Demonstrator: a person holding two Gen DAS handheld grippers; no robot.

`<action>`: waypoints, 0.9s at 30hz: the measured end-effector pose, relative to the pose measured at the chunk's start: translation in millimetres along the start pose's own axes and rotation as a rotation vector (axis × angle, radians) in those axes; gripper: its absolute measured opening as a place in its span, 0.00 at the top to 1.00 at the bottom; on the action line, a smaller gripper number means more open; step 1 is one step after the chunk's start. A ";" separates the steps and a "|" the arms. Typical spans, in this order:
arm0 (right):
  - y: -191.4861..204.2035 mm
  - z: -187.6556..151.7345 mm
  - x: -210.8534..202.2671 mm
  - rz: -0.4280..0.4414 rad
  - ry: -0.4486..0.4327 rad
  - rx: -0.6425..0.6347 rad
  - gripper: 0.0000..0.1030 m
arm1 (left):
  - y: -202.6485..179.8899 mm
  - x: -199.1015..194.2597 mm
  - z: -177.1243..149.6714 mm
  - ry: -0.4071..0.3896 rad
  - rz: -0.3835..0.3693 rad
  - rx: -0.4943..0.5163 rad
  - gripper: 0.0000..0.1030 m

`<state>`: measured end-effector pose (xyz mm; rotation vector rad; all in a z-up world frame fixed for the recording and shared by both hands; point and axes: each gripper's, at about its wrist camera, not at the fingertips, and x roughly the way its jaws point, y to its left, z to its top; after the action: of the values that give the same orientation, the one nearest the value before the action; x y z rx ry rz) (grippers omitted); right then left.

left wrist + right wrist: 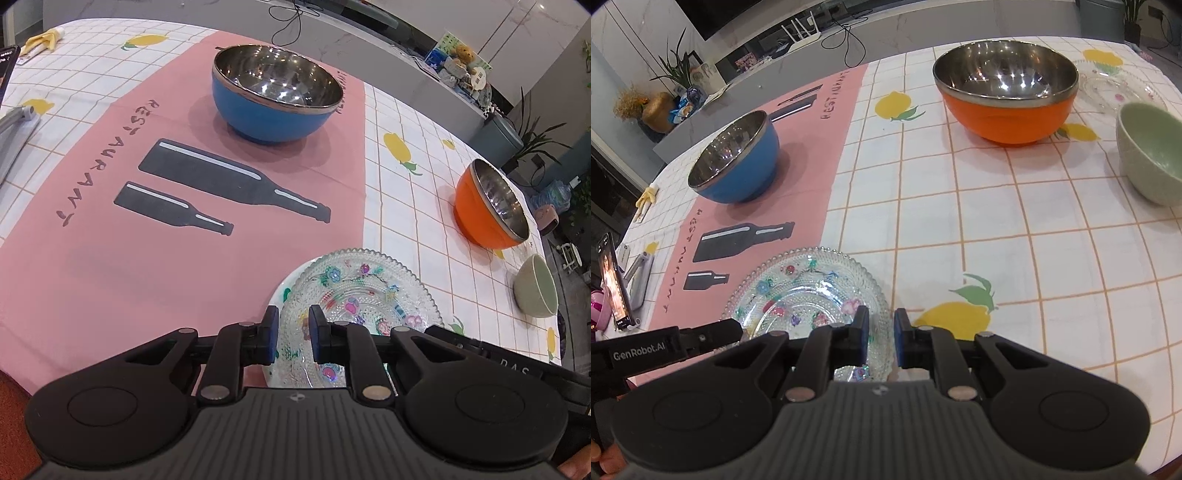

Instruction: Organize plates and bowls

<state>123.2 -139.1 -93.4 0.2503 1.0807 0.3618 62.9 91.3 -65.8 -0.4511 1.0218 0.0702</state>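
Observation:
A clear glass plate with painted flowers [364, 291] lies at the table's near edge, half on a pink placemat [147, 236]; it also shows in the right wrist view [809, 288]. My left gripper [293, 334] straddles the plate's near-left rim, its jaws a small gap apart. My right gripper [881, 336] straddles the plate's near-right rim, jaws likewise narrowly apart. A blue steel-lined bowl [275, 92] stands on the placemat. An orange steel-lined bowl [1006, 90], a pale green bowl [1150, 151] and a second clear plate [1115, 86] stand to the right.
The table has a white grid cloth with lemons [997, 229]. A phone on a stand [614, 284] is at the left edge. A yellow item [44, 38] lies at the far left corner. A counter with cables and plants is behind the table.

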 end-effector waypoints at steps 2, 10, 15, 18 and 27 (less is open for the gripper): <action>0.8 -0.7 -0.3 0.014 0.005 0.004 0.83 | -0.8 -2.4 0.6 -0.021 0.028 0.008 0.81; -9.9 -3.4 -9.5 0.018 -0.012 0.050 0.71 | 11.2 -11.9 2.0 -0.062 0.012 -0.023 0.61; -21.1 -10.7 -11.6 0.053 -0.007 0.119 0.84 | 22.9 -7.4 -7.0 -0.045 -0.052 -0.098 0.61; -24.6 -14.0 -10.5 0.083 -0.002 0.151 0.90 | 23.9 -5.8 -9.8 -0.038 -0.048 -0.103 0.73; -17.4 -14.4 -10.8 0.081 0.000 0.117 0.97 | 21.0 -3.7 -11.7 -0.023 -0.039 -0.076 0.84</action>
<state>108.7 -159.1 -97.6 0.3992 1.0951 0.3713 45.9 106.2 -74.7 -0.5385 0.9902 0.0797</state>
